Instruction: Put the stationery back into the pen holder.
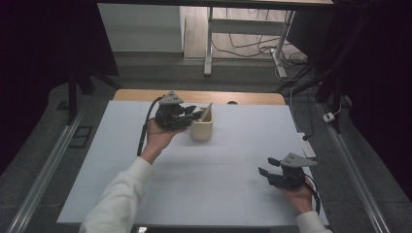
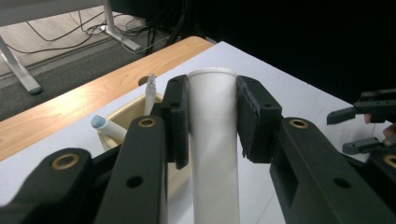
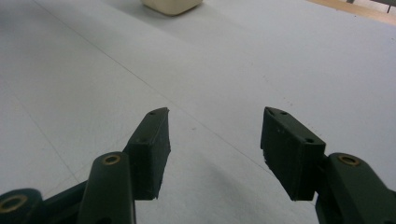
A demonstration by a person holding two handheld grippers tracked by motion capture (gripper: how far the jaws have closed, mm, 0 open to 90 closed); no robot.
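White tube (image 2: 214,140) pinched by left tongs (image 2: 212,119) just beside cream holder (image 1: 201,129) at table (image 1: 233,160) far side. Tube judged light, stiff, smooth; mid-body grip suits. Right tongs (image 3: 215,149) spread, nothing held, above bare table.

A white sheet (image 1: 233,160) was laid over the worktop, whose wooden far edge (image 1: 145,95) was left bare. Beyond it, grey floor (image 1: 160,73) was seen, with white desk legs (image 1: 209,43) and loose cables (image 1: 252,46) far off. Both sides were kept dark.
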